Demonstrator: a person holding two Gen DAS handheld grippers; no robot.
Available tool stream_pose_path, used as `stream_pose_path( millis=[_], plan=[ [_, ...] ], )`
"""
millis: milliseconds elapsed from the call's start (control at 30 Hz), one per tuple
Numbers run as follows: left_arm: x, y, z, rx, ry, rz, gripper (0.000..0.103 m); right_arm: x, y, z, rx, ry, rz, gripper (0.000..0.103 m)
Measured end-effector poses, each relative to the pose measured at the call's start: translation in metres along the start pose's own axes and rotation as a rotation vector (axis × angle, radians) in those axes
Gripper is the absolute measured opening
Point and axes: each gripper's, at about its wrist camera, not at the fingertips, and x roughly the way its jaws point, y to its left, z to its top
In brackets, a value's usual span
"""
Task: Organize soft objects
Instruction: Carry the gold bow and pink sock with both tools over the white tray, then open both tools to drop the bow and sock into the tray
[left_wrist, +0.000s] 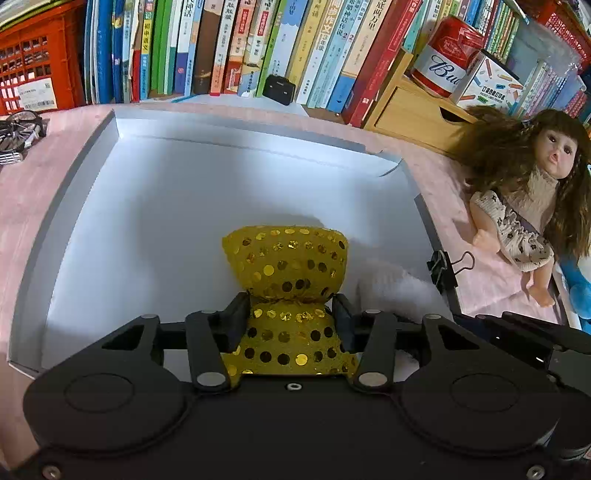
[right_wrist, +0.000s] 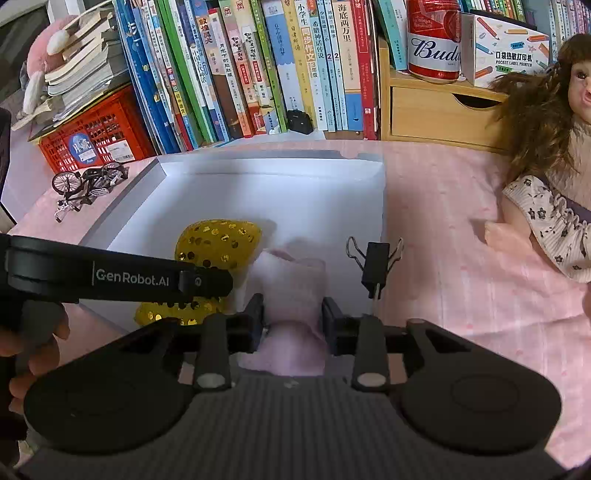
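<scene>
A yellow sequined pouch (left_wrist: 288, 258) lies in the shallow white box (left_wrist: 110, 206). My left gripper (left_wrist: 291, 306) is shut on it, the pads squeezing its middle into a waist. The right wrist view shows the same pouch (right_wrist: 218, 243) with the left gripper's body across it. A pale pink fluffy soft thing (right_wrist: 291, 273) rests in the box (right_wrist: 295, 184) just right of the pouch. It lies between the fingers of my right gripper (right_wrist: 293, 314), which stands open around it without a visible squeeze. In the left wrist view it is a white blur (left_wrist: 399, 288).
A long-haired doll (left_wrist: 528, 206) lies on the pink cloth right of the box, with a blue plush (left_wrist: 580, 291) below it. A black binder clip (right_wrist: 375, 258) grips the box's right wall. A model bicycle (right_wrist: 85, 184), a red crate, books and a wooden drawer line the back.
</scene>
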Motion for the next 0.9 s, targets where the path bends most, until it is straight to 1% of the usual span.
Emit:
stream_pose_path(
  millis=[33,67,133,200,267,367,500,667,900],
  plan=[
    [-0.001,0.0,0.0,0.004,-0.009,0.008,0.054,-0.001,0.0,0.0,0.001,-0.003,0.001,0.058],
    [-0.003,-0.001,0.0,0.013,-0.019,0.016,0.058,-0.002,0.0,0.0,0.002,-0.005,0.005,0.06],
    [-0.007,-0.001,0.0,0.026,-0.034,0.028,0.062,-0.005,0.0,0.0,0.004,-0.014,0.014,0.064],
    [-0.014,0.001,0.001,0.028,-0.047,0.034,0.063,-0.009,0.0,0.0,0.002,-0.025,0.013,0.065],
    [-0.024,0.002,0.001,0.018,-0.07,0.038,0.069,-0.014,0.0,0.001,0.006,-0.037,0.016,0.067],
    [-0.041,0.004,0.0,0.013,-0.104,0.04,0.072,-0.027,-0.001,0.002,0.012,-0.068,0.023,0.07],
    [-0.066,0.003,-0.008,0.034,-0.146,0.043,0.077,-0.051,0.001,0.0,0.006,-0.121,0.02,0.075],
    [-0.098,-0.001,-0.028,0.073,-0.198,0.036,0.079,-0.084,0.005,-0.01,-0.028,-0.196,-0.005,0.083],
    [-0.139,-0.003,-0.065,0.098,-0.257,-0.015,0.082,-0.134,0.009,-0.038,-0.064,-0.313,-0.015,0.088]
  ],
)
